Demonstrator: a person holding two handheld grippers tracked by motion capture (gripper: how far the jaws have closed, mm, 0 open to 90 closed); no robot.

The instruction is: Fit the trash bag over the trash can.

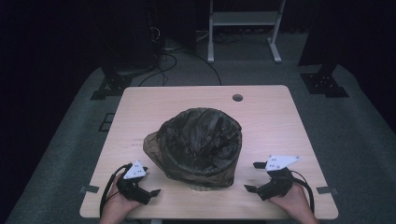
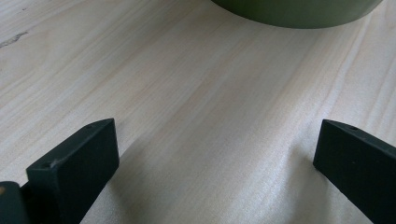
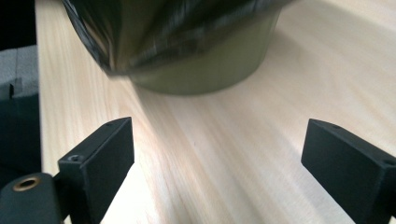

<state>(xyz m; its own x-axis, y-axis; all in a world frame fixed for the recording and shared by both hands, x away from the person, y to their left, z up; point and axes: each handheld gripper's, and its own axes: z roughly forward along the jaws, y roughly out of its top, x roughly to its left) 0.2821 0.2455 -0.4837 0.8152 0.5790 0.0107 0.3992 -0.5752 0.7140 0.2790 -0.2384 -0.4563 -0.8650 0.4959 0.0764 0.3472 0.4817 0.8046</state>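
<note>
Bin (image 1: 201, 179) and black liner bag (image 1: 198, 140) stand together at the middle of the light wooden table (image 1: 275, 116), slightly toward the person's edge. The bag is crinkled and glossy, folded over the rim and draped down the outside, bulging toward 9 o'clock. From the high view almost only the bag is seen, with a sliver of pale base at 6 o'clock; the right gripper view shows what hangs below the bag's hem, an olive-green round wall (image 3: 210, 70) resting on the wood, and the left gripper view catches just the lower edge of that green wall (image 2: 299, 14) at 12 o'clock. No writing or label can be read anywhere. The left gripper (image 1: 147, 182) sits at about 8 o'clock from the bin, held in the left hand (image 1: 116, 203), jaws spread wide with bare wood between them. The right gripper (image 1: 254, 177) sits at about 4 o'clock in the right hand (image 1: 294, 200), jaws likewise wide apart, clear of the bin. A small round hole (image 1: 237, 97) marks the table's far edge at 12 o'clock.
</note>
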